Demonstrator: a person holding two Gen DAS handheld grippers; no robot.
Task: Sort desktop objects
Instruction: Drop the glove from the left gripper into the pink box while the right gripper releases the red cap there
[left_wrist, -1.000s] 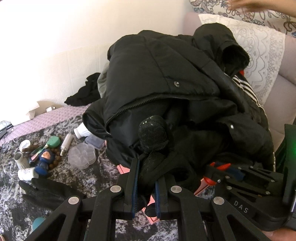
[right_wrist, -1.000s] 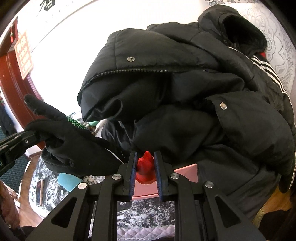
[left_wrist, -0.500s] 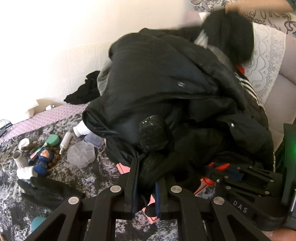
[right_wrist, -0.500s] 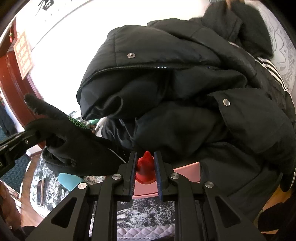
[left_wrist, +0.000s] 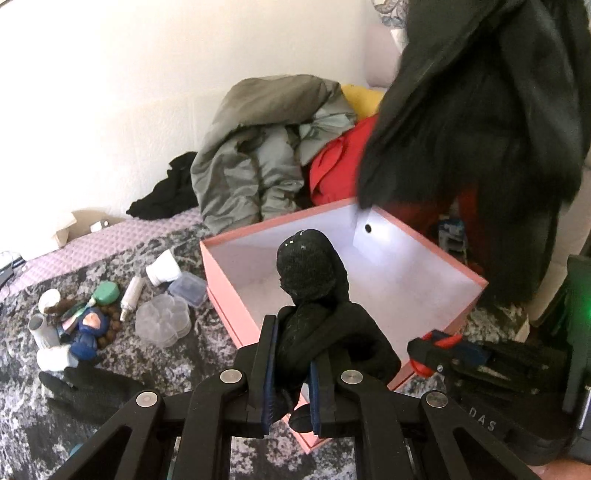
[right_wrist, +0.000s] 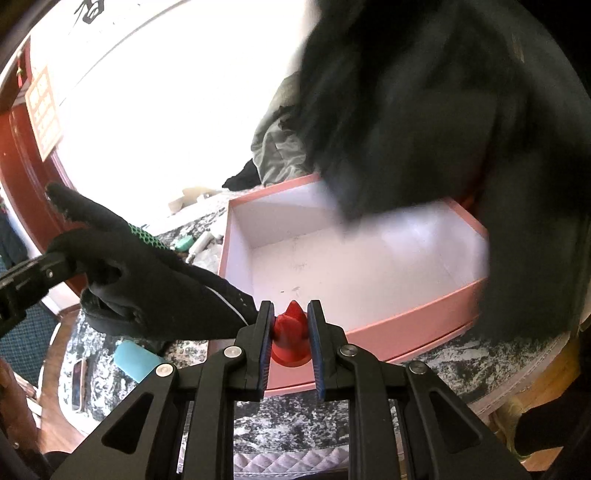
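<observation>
My left gripper (left_wrist: 291, 373) is shut on a black glove (left_wrist: 314, 295), held just in front of an open pink box (left_wrist: 236, 314) with a white inside. The glove also shows at the left of the right wrist view (right_wrist: 147, 280). My right gripper (right_wrist: 290, 343) is shut on a small red pointed object (right_wrist: 291, 332) at the near edge of the pink box (right_wrist: 369, 332). The right gripper also shows in the left wrist view (left_wrist: 436, 350). A black jacket (left_wrist: 480, 129) hangs blurred above the far right of the box.
A second black glove (left_wrist: 92, 387) lies on the patterned cloth at the left. Small bottles, a clear flower-shaped case (left_wrist: 162, 325) and a blue toy (left_wrist: 88, 332) lie beyond it. Grey-green (left_wrist: 258, 155) and red (left_wrist: 340, 166) clothes are piled behind the box. A teal item (right_wrist: 136, 360) lies near.
The black jacket that covered the pink box has been lifted up and to the right, uncovering the open box and the clothes behind. Both grippers keep their hold and place.
</observation>
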